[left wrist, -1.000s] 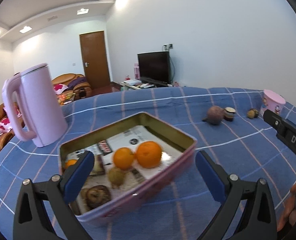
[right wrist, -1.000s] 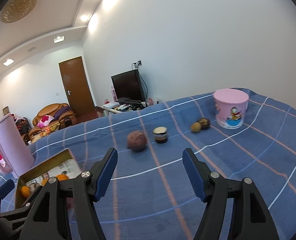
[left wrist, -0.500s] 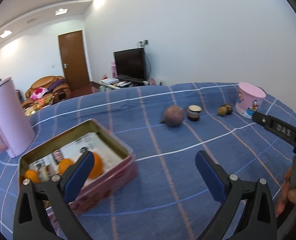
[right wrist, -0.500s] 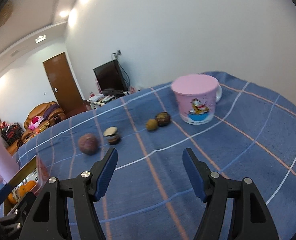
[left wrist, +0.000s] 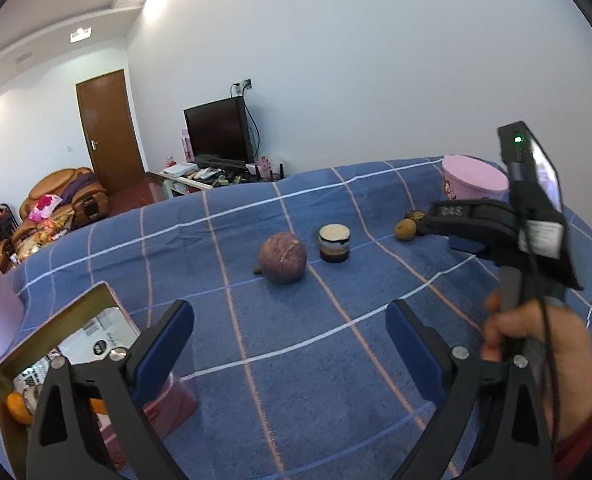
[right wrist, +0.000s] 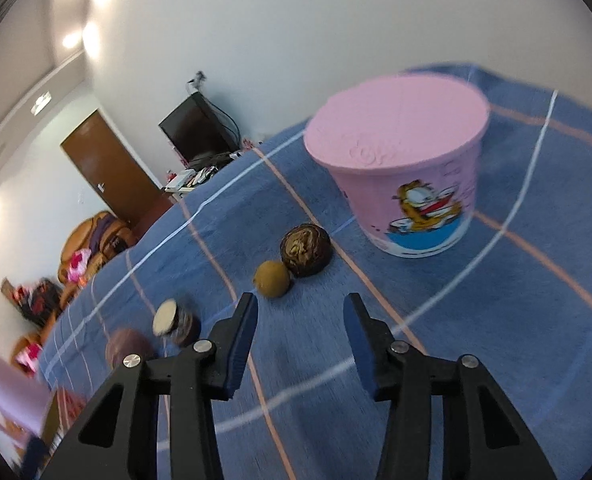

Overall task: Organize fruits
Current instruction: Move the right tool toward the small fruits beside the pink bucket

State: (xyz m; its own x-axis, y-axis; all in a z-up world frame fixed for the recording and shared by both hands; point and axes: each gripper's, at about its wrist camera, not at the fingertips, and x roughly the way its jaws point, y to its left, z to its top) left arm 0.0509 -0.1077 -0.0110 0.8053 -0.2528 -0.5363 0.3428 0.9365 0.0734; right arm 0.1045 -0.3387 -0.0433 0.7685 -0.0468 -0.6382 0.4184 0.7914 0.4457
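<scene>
Right gripper (right wrist: 299, 320) hovers over the blue checked worktop (right wrist: 475, 320), jaws closing on nothing. At twelve o'clock just beyond: small brown-green fruit (right wrist: 272, 279) touching a dark round fruit (right wrist: 305, 249). Left gripper (left wrist: 290, 336) gapes, narrowing, tin (left wrist: 56, 332) at nine o'clock.

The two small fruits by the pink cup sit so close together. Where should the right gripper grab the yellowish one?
Grip the yellowish fruit across its round middle, coming from the near side; the dark fruit touches its far right. Right gripper is closing, empty.
</scene>
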